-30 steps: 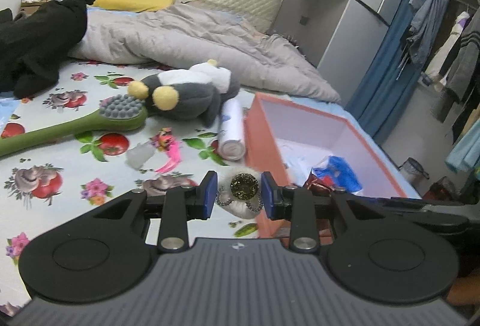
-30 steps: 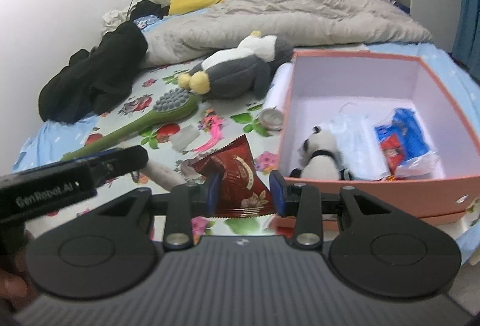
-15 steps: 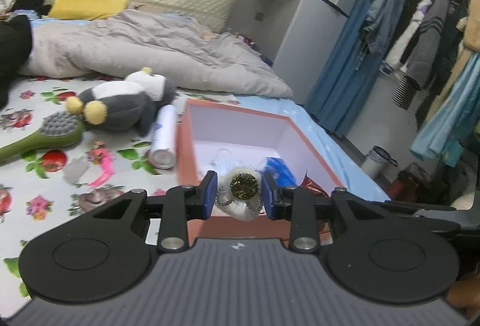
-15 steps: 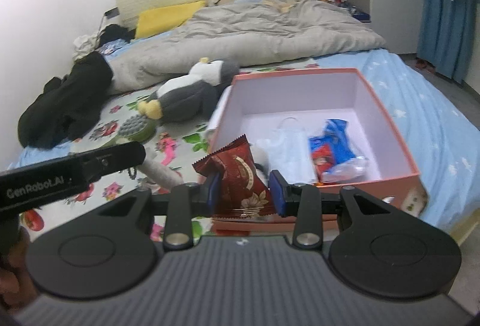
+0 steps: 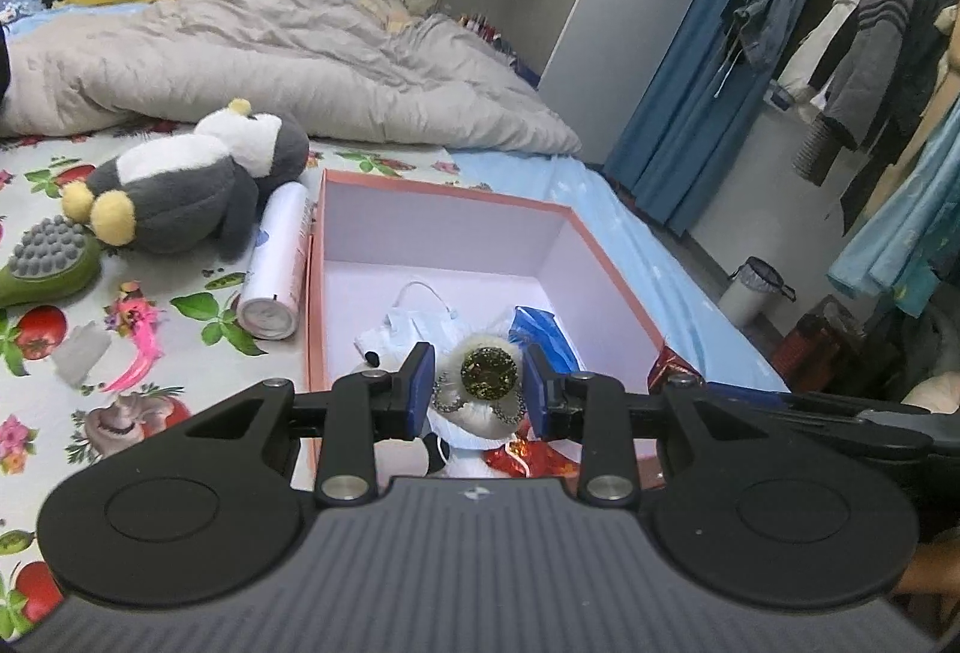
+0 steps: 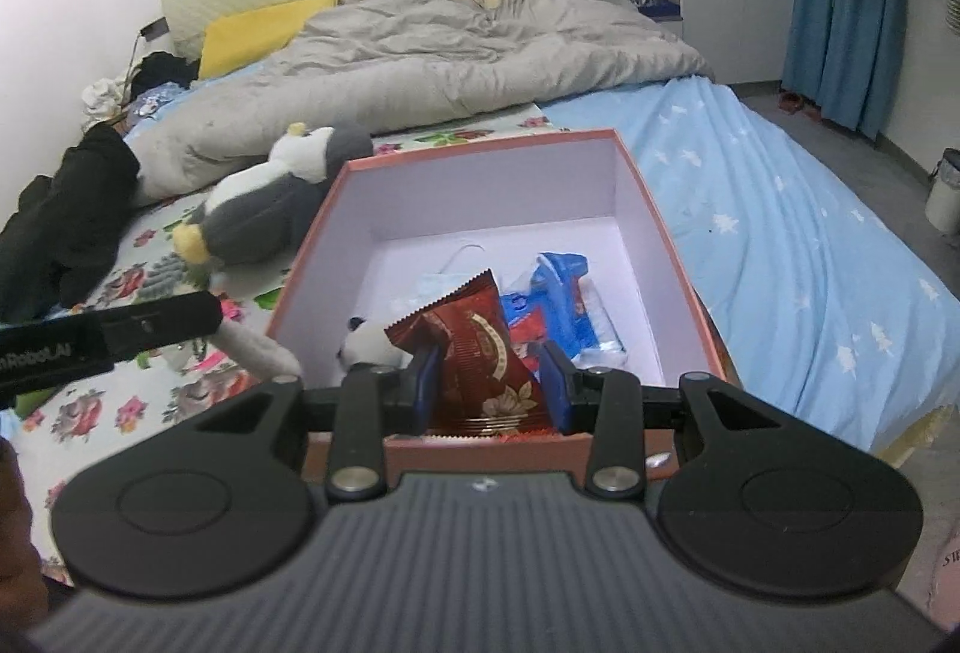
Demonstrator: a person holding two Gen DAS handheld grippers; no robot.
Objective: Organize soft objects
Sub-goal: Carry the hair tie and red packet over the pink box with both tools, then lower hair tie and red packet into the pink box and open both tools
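Now, my left gripper (image 5: pixel 479 392): clamps white fluffy gold-sequined pompom (image 5: pixel 483 383)
My right gripper (image 6: pixel 487 390): clamps dark red foil snack packet (image 6: pixel 477 347), above salmon-pink cardboard box (image 6: pixel 480 150)

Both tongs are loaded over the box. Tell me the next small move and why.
Probably lower both a little, then open. The right tongs grip the red packet and the left tongs the furry clip, both above the open box, which has bare floor left.

bed (image 6: pixel 810 245), box (image 6: pixel 480 146) (open), penguin plush (image 5: pixel 180 191)
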